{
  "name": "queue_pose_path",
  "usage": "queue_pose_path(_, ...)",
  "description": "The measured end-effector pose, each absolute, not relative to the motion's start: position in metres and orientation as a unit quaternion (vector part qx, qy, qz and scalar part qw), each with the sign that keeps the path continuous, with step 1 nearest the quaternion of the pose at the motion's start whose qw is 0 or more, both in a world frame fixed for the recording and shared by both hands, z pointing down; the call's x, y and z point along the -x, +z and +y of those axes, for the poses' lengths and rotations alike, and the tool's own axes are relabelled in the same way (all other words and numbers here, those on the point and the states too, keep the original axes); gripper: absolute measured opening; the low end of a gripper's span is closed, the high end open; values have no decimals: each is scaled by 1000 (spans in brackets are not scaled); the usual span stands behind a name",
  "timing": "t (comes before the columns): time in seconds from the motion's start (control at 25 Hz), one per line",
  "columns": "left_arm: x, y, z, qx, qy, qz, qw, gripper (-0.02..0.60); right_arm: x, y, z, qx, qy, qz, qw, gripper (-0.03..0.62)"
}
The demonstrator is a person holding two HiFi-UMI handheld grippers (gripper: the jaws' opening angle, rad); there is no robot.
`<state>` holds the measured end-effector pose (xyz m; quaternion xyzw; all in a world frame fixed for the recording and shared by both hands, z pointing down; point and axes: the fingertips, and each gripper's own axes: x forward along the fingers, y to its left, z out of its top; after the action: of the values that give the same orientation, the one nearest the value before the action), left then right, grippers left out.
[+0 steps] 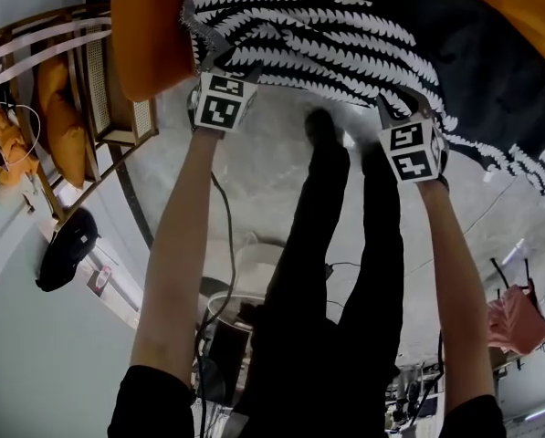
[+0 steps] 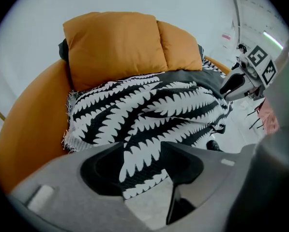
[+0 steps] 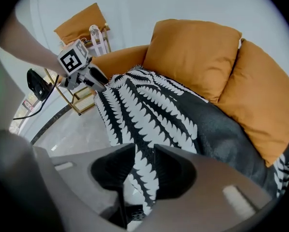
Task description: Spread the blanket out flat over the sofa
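The person is wearing black short sleeves, black trousers, perhaps dark shoes; left claw and right claw are bearing black-and-white marker cubes.

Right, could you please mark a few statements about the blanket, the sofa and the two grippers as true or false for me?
1. The blanket has a black-and-white leaf-like pattern. True.
2. The sofa is grey. False: it is orange.
3. Blanket fabric lies between the fingers of the left gripper and of the right gripper. True.
4. The blanket is folded into a neat square pile. False: it is draped loosely over the sofa seat, with its edge hanging over the front.
5. Two cushions stand side by side against the sofa back. True.
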<state>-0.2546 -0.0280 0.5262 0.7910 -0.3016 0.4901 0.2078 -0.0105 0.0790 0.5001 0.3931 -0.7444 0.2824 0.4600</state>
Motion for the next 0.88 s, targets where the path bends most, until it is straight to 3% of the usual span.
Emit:
queue_pose_path(0.16, 267, 542, -45, -785, 511, -294, 193, 227, 18, 514, 70, -385, 257, -744, 482, 168)
queue_pose_path(0.4, 272, 562, -39, -772, 546, -264, 190, 223, 19, 535, 63, -385, 244, -731, 507, 169)
queue_pose_path(0.6, 269, 568, -31, -770, 556, -256, 183, 148, 13, 554, 58, -379, 235, -722, 530, 163)
queue_pose_path(0.72, 273, 569, -26, -768, 557, -256, 183, 88, 11, 565, 54, -377, 223, -710, 551, 102)
queue_pose_path(0.88, 278, 570, -16, -765, 563, -250, 190, 38, 14, 576, 53, -365, 219, -707, 565, 83)
